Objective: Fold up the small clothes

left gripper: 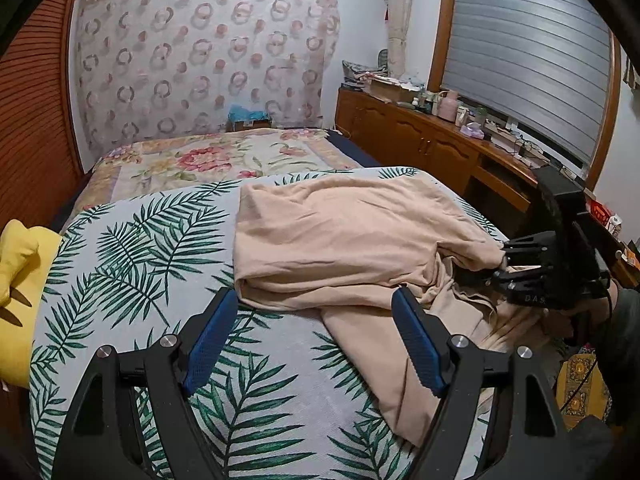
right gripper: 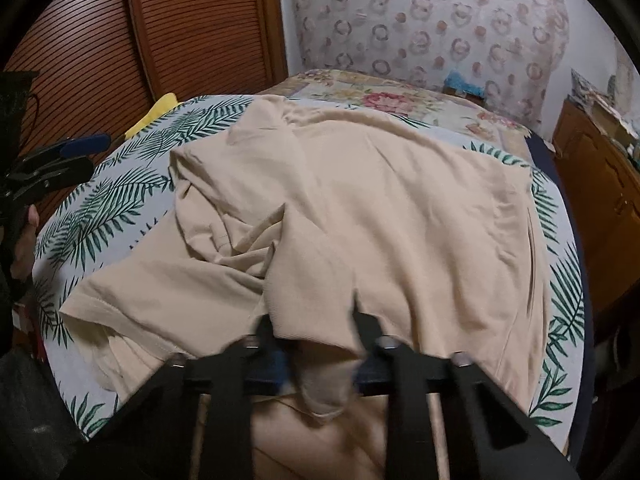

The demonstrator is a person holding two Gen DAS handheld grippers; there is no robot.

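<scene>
Tongs on the left (left gripper: 312, 304) stand wide apart, gripping nothing, their blue pads (left gripper: 210, 336) hovering over the leaf-print cover (left gripper: 132, 280) just at the near edge of the shirt (left gripper: 344, 236). Right tongs (right gripper: 316, 344) are pinched on a fold of that shirt (right gripper: 380, 216): cloth bunches between the two black fingers and hangs down in a small lobe below them, though the fingers themselves are blurred in the right wrist view. Seen from the left wrist, the right tongs (left gripper: 505, 259) come in from the shirt's right side and bite a corner of beige fabric, lifting it slightly off the rest. Beige and short-sleeved, the shirt lies crumpled on the cover, taking up most of its middle and right part; one sleeve (right gripper: 132, 300) spreads out toward the near left, with rumpled folds heaped between it and the body. A yellow cloth (left gripper: 20, 264) sits at the cover's left edge, well apart from the shirt. Beyond the shirt, a flowered bedspread (left gripper: 208, 160) runs toward a wall hung with ring-patterned fabric (left gripper: 200, 60). To the shirt's right stands a wooden cabinet (left gripper: 408, 136) crowded with small items under a shuttered window (left gripper: 528, 64). A slatted wooden door (right gripper: 160, 40) rises beyond the shirt's left side.
</scene>
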